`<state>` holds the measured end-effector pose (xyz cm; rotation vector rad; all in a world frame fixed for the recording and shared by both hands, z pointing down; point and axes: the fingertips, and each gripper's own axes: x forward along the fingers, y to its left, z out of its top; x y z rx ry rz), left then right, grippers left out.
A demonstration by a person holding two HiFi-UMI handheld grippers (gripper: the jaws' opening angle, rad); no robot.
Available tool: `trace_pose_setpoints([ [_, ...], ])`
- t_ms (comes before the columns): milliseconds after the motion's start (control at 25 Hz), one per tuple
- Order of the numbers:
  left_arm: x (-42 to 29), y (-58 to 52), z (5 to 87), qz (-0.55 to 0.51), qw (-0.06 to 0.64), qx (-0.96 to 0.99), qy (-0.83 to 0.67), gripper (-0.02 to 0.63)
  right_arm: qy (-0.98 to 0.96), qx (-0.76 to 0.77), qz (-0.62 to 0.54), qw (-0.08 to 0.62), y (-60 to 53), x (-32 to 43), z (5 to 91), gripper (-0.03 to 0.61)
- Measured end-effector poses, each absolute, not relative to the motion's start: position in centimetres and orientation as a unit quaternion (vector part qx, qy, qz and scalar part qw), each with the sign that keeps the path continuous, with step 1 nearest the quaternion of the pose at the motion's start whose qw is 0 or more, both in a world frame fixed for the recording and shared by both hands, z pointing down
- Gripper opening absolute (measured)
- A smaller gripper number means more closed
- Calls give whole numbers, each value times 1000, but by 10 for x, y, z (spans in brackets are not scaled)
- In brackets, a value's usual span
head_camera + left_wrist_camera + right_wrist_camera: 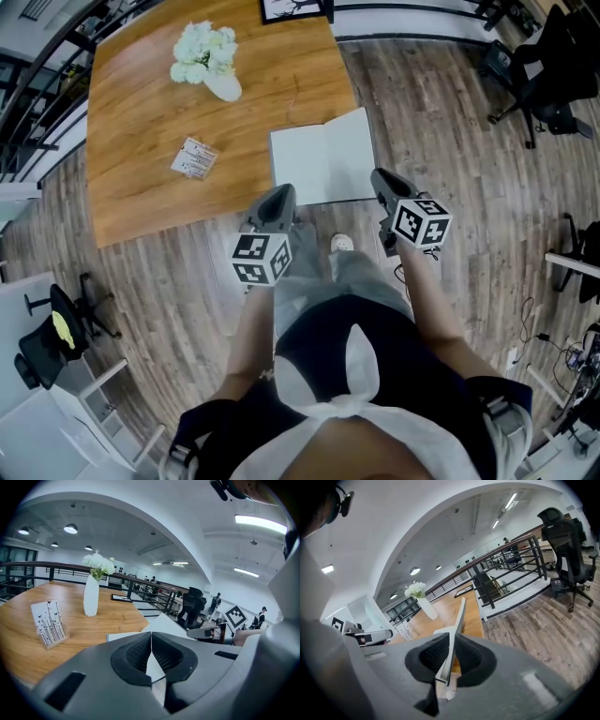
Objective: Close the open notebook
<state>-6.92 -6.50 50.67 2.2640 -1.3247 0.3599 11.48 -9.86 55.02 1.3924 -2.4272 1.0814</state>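
Note:
A white notebook (323, 159) lies open at the near edge of the wooden table (141, 112). My right gripper (380, 176) is at its near right corner, shut on the right half. In the right gripper view that half (459, 613) stands edge-on between the pads (466, 656), lifted off the table. My left gripper (278, 195) sits at the notebook's near left corner. Its jaws (151, 641) are shut with the pads meeting and nothing between them. Beyond them I see the flat left page (121, 635) and the raised right half (161, 623).
A white vase of white flowers (211, 58) (92, 595) stands at the back of the table. A small printed card stand (195, 157) (48, 620) is left of the notebook. A framed picture (295, 9) lies at the far edge. Office chairs (544, 66) stand to the right on the wood floor.

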Motion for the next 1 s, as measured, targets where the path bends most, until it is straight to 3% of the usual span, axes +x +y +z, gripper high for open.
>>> trace_pose_setpoints([
  [1000,-83,-54,510,125,252,823,-493,20,-826,436,353,48,-95,82,530,38],
])
